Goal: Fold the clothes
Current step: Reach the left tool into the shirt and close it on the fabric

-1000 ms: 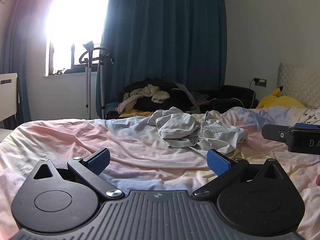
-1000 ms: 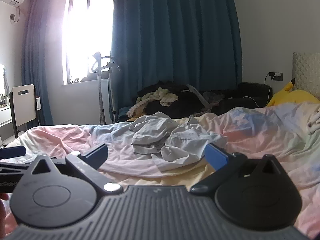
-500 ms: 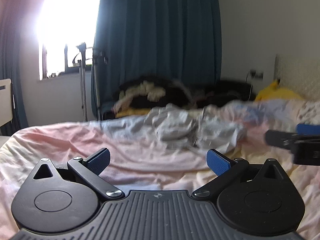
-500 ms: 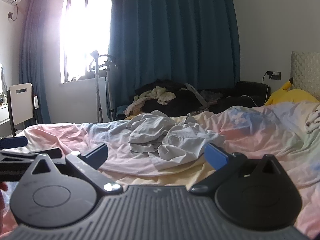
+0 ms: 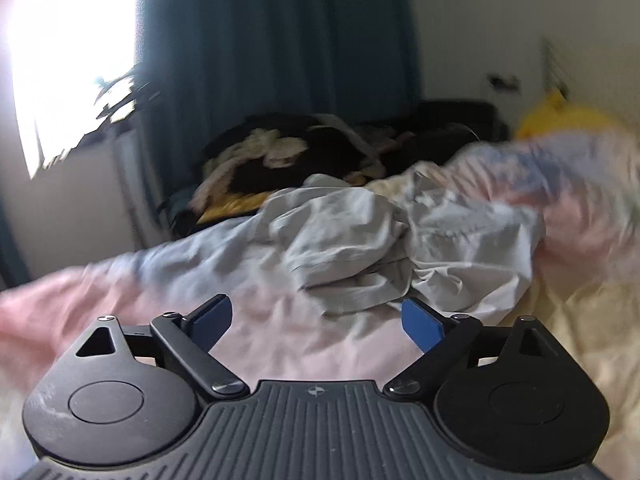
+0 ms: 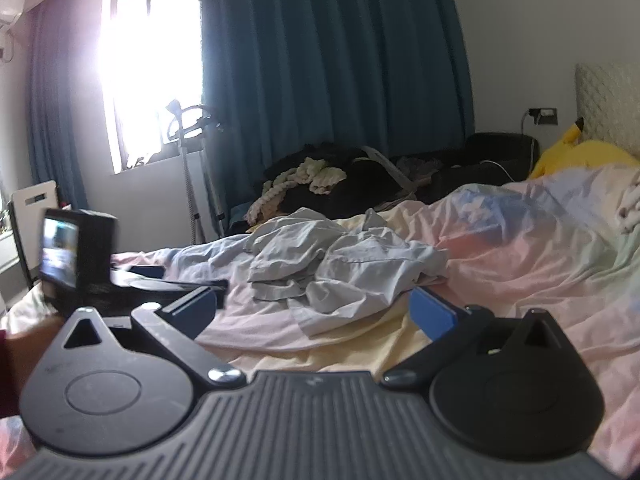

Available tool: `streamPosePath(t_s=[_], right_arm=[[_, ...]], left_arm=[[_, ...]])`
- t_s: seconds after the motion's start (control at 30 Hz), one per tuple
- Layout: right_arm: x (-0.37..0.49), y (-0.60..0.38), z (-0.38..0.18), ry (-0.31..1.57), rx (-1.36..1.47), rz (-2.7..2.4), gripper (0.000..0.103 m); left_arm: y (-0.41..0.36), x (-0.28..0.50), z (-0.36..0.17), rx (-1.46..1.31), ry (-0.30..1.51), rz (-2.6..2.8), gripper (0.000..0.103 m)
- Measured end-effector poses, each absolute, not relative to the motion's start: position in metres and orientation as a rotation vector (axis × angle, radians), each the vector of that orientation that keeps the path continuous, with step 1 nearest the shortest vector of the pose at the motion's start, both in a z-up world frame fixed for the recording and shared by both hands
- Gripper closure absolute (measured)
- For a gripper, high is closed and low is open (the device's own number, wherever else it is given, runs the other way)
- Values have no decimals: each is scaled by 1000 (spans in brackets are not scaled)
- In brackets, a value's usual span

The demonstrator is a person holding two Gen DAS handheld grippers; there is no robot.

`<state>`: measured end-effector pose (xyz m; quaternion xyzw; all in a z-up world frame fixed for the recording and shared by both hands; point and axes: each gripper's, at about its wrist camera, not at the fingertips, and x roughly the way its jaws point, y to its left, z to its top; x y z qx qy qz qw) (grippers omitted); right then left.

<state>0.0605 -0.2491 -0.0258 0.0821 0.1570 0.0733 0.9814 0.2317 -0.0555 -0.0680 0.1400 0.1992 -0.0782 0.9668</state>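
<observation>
A crumpled pale grey garment [image 5: 384,248] lies in a heap on the bed's pink and yellow sheet [image 5: 304,344]; it also shows in the right wrist view [image 6: 340,272]. My left gripper [image 5: 316,318] is open and empty, just short of the garment's near edge. My right gripper [image 6: 312,312] is open and empty, also close in front of the garment. The left gripper's body and camera [image 6: 76,260] show at the left of the right wrist view. The left wrist view is motion-blurred.
A dark sofa piled with clothes [image 6: 360,188] stands behind the bed under blue curtains [image 6: 332,60]. A garment steamer stand [image 6: 188,152] is by the bright window. A yellow plush toy [image 6: 580,156] and headboard are at the right.
Both grippers have moved forward toward the garment, the left one quickly and tilting. The left gripper now shows further into the right wrist view. Both stay open.
</observation>
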Motion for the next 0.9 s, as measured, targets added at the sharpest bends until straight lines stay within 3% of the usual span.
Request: streamPosePath(t_s=[0.23, 0.5, 0.53, 0.57, 0.67, 0.9], right_arm=[[95, -275, -44, 365, 237, 96, 0], [122, -293, -69, 419, 313, 83, 0], [124, -293, -71, 423, 314, 89, 0], [124, -293, -72, 422, 314, 94, 0], [124, -291, -73, 410, 299, 109, 0], [111, -287, -61, 347, 270, 130, 0]], left_arm=[[-94, 306, -105, 454, 403, -187, 21], [-113, 369, -129, 501, 406, -161, 22], [-113, 374, -130, 491, 409, -155, 30], [-114, 376, -128, 480, 412, -150, 54], [-107, 373, -116, 393, 398, -130, 90], [-83, 304, -39, 183, 276, -204, 94]])
